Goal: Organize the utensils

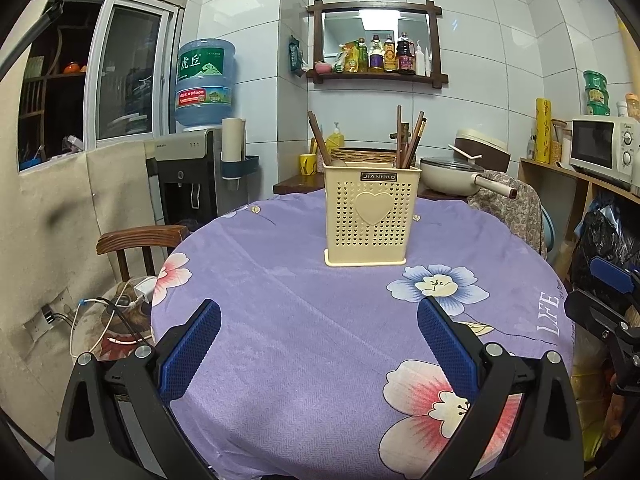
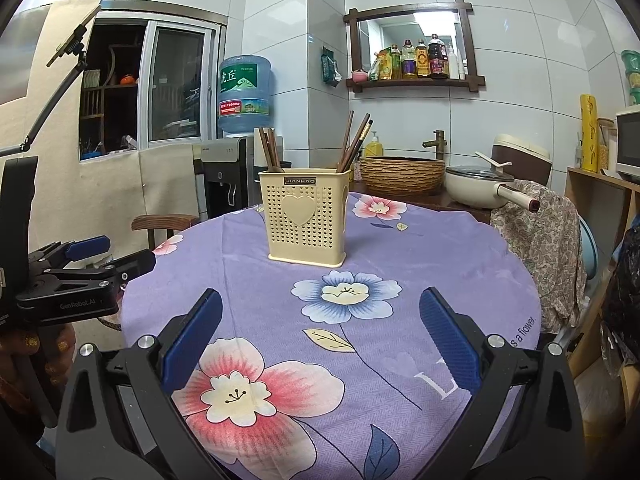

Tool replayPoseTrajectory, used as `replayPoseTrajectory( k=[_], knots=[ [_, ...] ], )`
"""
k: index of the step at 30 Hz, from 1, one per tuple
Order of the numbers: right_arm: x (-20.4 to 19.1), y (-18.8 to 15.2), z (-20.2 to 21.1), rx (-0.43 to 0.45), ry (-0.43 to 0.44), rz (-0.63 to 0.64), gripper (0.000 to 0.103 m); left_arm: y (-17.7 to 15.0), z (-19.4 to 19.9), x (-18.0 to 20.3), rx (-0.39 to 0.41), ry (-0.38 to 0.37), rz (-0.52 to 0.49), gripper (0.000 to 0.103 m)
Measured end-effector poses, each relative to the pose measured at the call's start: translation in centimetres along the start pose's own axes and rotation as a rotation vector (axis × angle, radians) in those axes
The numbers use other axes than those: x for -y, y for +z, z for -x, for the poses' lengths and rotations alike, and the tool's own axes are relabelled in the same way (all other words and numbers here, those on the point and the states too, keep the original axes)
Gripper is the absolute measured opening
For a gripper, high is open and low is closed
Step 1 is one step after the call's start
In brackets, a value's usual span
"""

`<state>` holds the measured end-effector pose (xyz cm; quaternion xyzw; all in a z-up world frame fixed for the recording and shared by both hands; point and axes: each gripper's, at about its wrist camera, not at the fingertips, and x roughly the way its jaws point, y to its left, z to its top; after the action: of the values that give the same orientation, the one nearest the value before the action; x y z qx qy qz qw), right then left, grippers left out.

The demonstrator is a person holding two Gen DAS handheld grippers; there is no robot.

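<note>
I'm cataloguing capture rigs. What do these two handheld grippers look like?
Both match: the left gripper and right gripper have black angular frames, silver bolts and blue textured finger pads. The left gripper's body reads "GenRobot.AI" in the right wrist view. No cables or sleeves show.

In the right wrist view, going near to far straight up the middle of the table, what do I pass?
Right gripper, open → pink flower on the tablecloth → blue flower → cream utensil holder with chopsticks → water jug behind.
</note>
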<state>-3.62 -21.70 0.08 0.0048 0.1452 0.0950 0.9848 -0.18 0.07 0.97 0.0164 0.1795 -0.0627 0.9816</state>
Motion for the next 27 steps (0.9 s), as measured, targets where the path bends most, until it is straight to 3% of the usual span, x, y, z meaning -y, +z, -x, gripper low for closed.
replayPoseTrajectory(
  k=[27],
  knots=[
    [0.15, -0.28, -0.23, -0.006, -0.001, -0.006, 0.097, -0.04, 0.08, 0.19, -0.008, -0.009, 0.002, 0.097]
  ],
)
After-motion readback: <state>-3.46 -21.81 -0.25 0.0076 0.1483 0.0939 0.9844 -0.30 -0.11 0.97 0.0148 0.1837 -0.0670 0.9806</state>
